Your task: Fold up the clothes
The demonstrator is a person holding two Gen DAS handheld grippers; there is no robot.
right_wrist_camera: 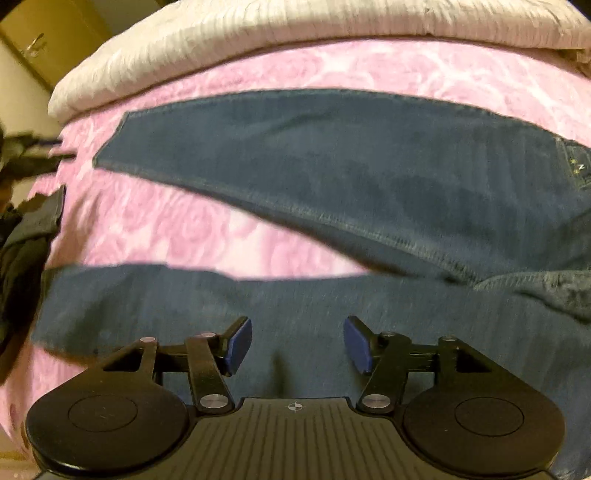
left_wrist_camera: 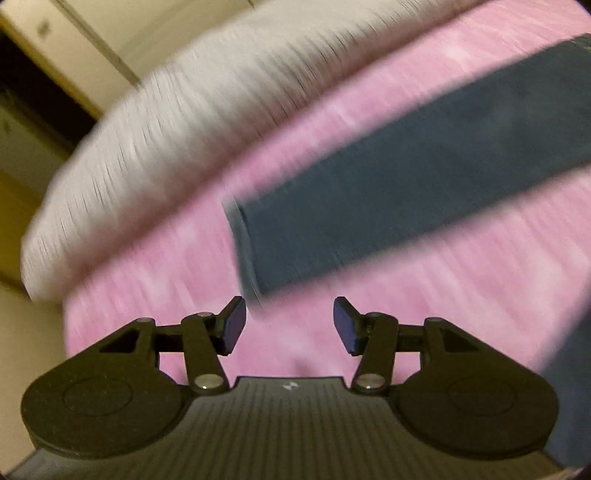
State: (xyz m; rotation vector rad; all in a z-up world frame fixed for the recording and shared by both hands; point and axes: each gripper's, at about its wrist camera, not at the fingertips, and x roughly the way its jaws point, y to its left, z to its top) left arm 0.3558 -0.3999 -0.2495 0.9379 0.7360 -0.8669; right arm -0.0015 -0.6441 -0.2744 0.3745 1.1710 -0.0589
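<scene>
Lying spread on the bed's pink cover (right_wrist_camera: 207, 236), the jeans (right_wrist_camera: 332, 177) are the landmark: their two legs fan apart toward the left of the right wrist view, with the waist and a back pocket toward the right edge. A white blanket (right_wrist_camera: 258, 33) sits folded beyond the jeans, against the far side of the cover. The right gripper (right_wrist_camera: 297, 345) hangs over the nearer leg with its jaws standing well apart and nothing between the pads, so it holds no cloth. The left gripper (left_wrist_camera: 289, 325) hovers just short of a leg's hem (left_wrist_camera: 243, 251), over bare cover, jaws likewise parted and empty; its view is smeared with blur. With the legs still splayed, the fold looks barely begun, and the flat layout suits bringing one leg over the other. Both grippers seem placed along the cloth to take hold at two points, one near the hem and one mid-leg
</scene>
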